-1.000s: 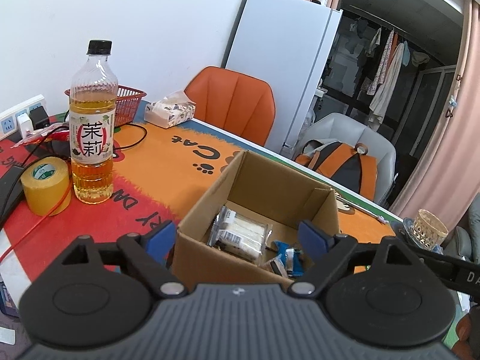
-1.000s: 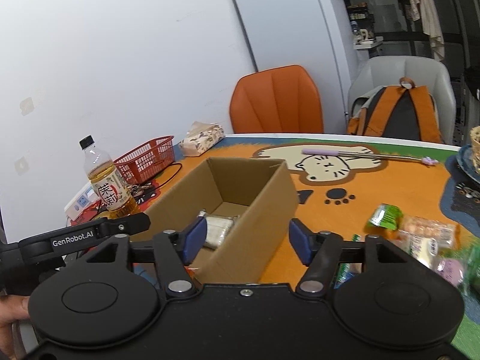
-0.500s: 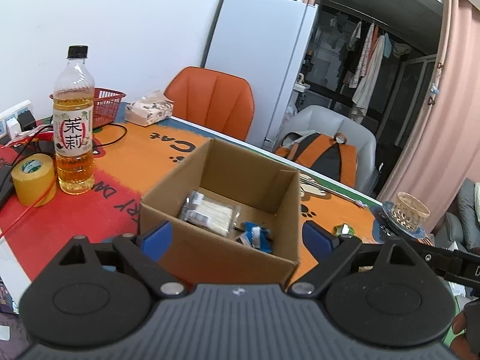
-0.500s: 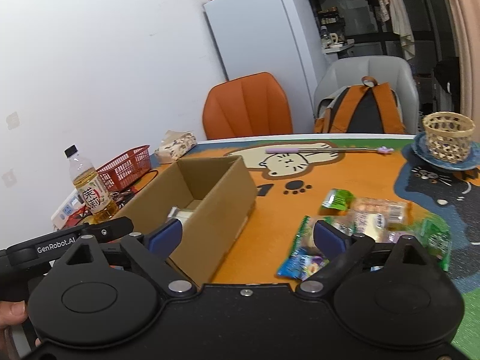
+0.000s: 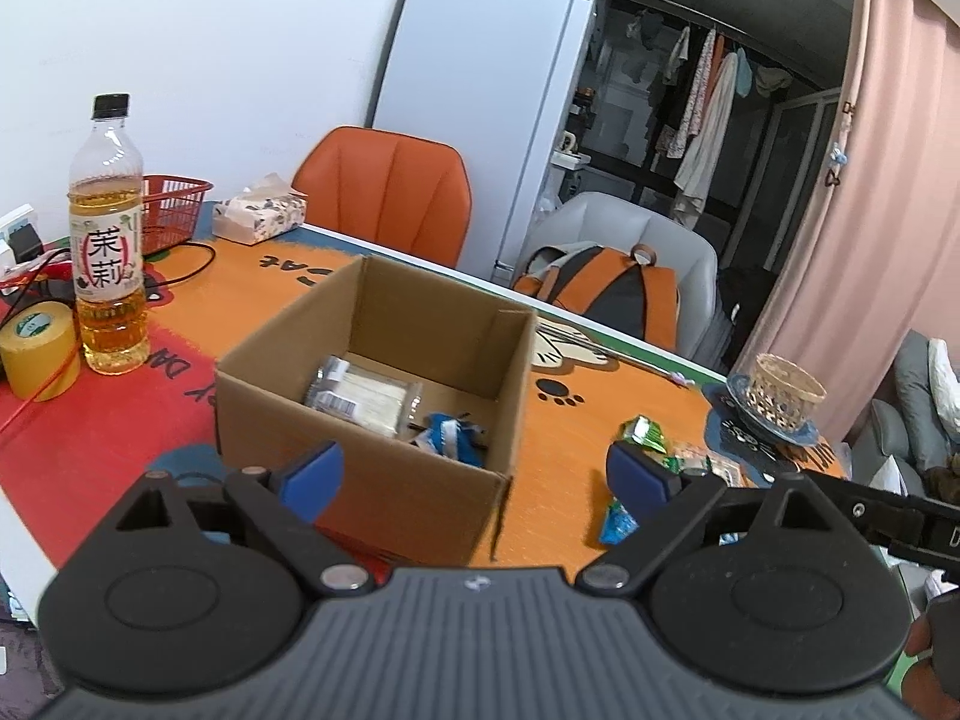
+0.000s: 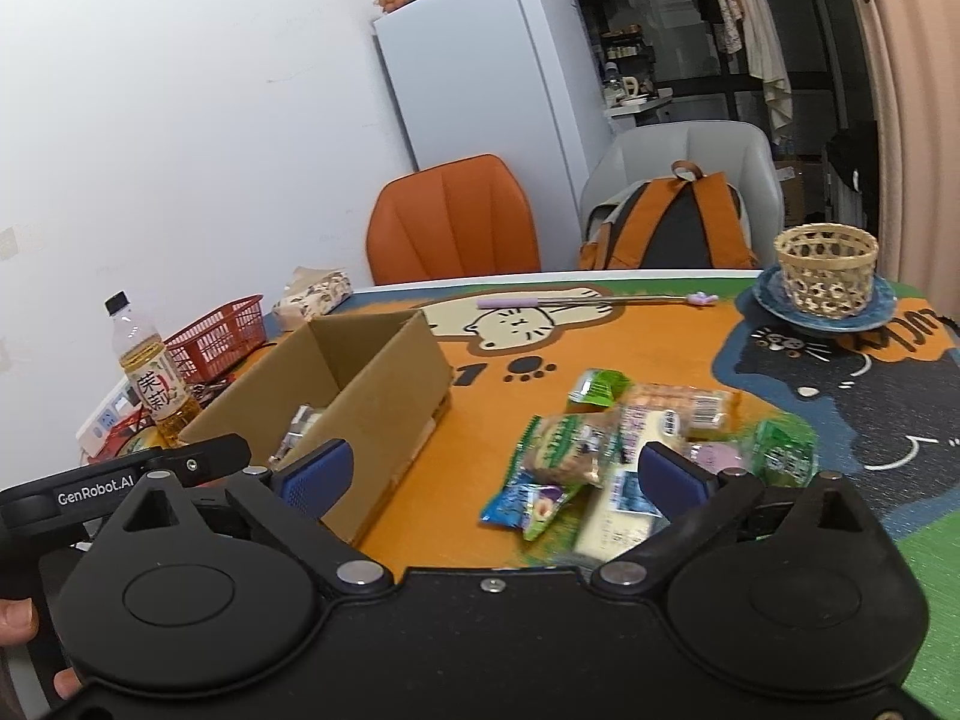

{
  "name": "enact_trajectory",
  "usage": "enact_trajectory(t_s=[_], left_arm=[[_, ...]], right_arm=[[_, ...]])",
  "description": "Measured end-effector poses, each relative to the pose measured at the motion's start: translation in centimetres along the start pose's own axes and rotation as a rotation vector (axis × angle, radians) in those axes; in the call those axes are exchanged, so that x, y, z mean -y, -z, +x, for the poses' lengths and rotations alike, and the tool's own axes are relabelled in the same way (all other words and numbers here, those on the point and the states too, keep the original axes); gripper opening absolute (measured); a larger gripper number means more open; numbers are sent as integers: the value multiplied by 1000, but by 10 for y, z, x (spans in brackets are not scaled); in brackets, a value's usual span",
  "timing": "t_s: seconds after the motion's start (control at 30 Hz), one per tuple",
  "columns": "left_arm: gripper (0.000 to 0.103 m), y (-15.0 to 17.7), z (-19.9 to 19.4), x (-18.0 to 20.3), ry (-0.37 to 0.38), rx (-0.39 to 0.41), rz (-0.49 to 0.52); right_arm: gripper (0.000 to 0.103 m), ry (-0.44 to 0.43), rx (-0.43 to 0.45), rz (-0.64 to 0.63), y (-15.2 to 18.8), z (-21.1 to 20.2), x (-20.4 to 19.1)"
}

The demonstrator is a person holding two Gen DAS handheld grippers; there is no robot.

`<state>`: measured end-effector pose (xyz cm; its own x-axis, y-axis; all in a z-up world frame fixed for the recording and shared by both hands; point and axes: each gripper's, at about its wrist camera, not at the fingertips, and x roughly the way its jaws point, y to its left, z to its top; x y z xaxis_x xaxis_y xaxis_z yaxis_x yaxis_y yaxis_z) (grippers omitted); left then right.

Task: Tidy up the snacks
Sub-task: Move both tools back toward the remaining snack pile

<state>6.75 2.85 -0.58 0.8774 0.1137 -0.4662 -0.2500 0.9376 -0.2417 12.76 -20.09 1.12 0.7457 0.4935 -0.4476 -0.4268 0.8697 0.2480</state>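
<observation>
My left gripper (image 5: 474, 477) hangs spread and empty before the box (image 5: 384, 420), two packets inside. My right gripper (image 6: 492, 474), equally spread, empty, hovers above the snack pile (image 6: 630, 444) beside it.

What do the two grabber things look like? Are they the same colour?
Almost the same. The left gripper has a grey ribbed body, black round discs and black arms ending in blue pads. The right gripper is all black with the same blue pads. A black bar on the left one reads GenRobot.AI in white.
</observation>
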Motion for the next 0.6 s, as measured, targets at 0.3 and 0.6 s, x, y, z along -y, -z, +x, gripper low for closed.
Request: enact_trajectory(t_s=[0.3,0.6], left_arm=[[94,9,9,18,45,-28,28],[93,15,23,34,69,-37,48]], right_arm=[[103,30,-9,12,6,-5,19],[92,59,-26,22,14,4,35]])
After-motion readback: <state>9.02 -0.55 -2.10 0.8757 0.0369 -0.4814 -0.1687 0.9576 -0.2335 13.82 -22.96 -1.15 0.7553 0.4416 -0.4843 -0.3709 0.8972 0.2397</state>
